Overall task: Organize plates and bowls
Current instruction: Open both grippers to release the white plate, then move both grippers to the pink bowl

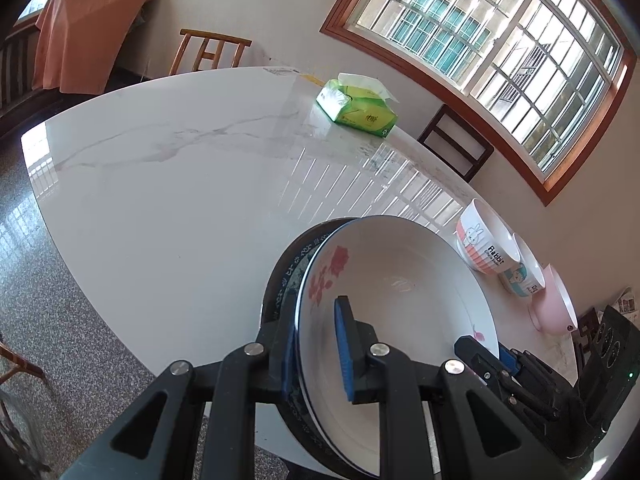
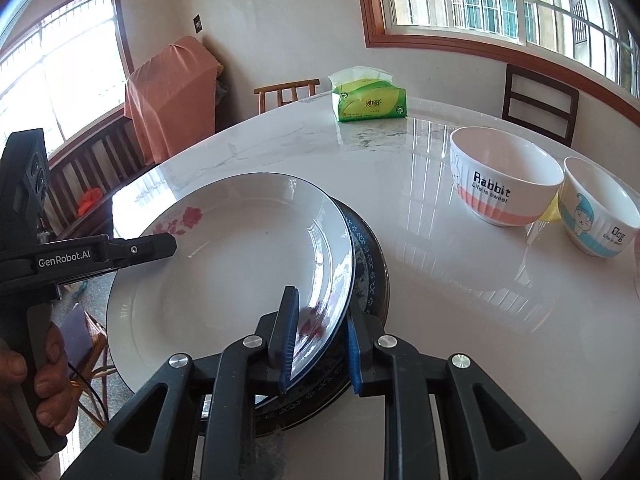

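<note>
Jaws of the left gripper [image 1: 316, 352] are standing partly open, straddling the left rims of two stacked plates: one blue pad is lying outside the dark patterned plate [image 1: 286, 280], the other inside the white floral plate [image 1: 400, 280]; whether the pads are pressing the rims cannot be told. Jaws of the right gripper [image 2: 320, 344] are likewise standing partly open across the near-right rims of the same stack, one pad resting over the white floral plate [image 2: 240, 264] and the other outside the dark patterned plate [image 2: 370, 264]; firm contact cannot be confirmed here either. The white plate is sitting on top of the dark one, shifted toward the left so that a crescent of the dark rim is showing on the right. The stack is lying at the near edge of the marble tabletop [image 2: 400, 160]. To the right of the stack, well apart from it, a "Rabbit" bowl [image 2: 506, 176] is standing upright, with a "Dog" bowl [image 2: 600, 208] just beside it and a pink bowl [image 1: 554, 300] beyond that. A green tissue pack [image 2: 370, 100] is resting at the far side of the tabletop.
</note>
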Demonstrator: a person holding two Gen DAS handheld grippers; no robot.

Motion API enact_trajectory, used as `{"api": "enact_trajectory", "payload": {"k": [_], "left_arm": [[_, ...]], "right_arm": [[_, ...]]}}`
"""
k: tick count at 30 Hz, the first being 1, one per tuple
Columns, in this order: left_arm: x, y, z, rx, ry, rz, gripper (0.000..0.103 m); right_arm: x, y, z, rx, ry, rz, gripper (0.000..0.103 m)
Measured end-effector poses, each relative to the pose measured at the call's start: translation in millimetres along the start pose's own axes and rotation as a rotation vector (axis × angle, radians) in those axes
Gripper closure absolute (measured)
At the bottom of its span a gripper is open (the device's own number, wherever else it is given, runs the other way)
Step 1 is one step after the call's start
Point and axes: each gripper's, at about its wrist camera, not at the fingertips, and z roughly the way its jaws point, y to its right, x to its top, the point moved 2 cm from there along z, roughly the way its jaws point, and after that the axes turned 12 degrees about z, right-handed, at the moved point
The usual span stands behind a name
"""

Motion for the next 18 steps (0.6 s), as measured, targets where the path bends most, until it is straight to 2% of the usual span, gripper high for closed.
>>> {"api": "enact_trajectory", "payload": {"k": [5, 6, 7, 9, 11, 13, 15, 18], "left_arm": [[-0.2, 1.0, -0.9, 0.015, 0.014, 0.013, 0.084], [-0.6, 1.9, -1.9, 0.023, 0.019, 0.017, 0.084], [-0.7, 2.4, -3.1, 0.033, 0.025, 0.023, 0.082], [0.7, 4.2, -6.4, 0.059, 0.044, 0.044, 0.079], [2.1, 6.0, -11.5, 0.100, 0.065, 0.062, 0.076], [3.6, 5.2, -19.4, 0.150, 0.096, 0.068, 0.064], [4.7, 4.2, -27.7, 0.166, 0.122, 0.065, 0.057], [4.3, 9.2, -39.3, 0.183, 0.138, 0.087, 0.057]], "right_arm": [[-2.4, -10.8, 0.5, -0.053, 0.034, -0.073, 0.065], [-3.5, -13.4, -0.8, -0.080, 0.054, -0.092, 0.059], [-4.3, -15.9, -3.2, -0.100, 0.076, -0.107, 0.045], [-4.5, -18.3, -8.9, -0.132, 0.120, -0.119, 0.029], [-3.8, -16.5, -12.7, -0.140, 0.145, -0.109, 0.028], [-1.7, -9.1, -16.8, -0.137, 0.167, -0.071, 0.028], [0.6, 3.3, -23.7, -0.115, 0.198, -0.005, 0.028], [3.0, 26.5, -33.2, -0.092, 0.236, 0.107, 0.026]]}}
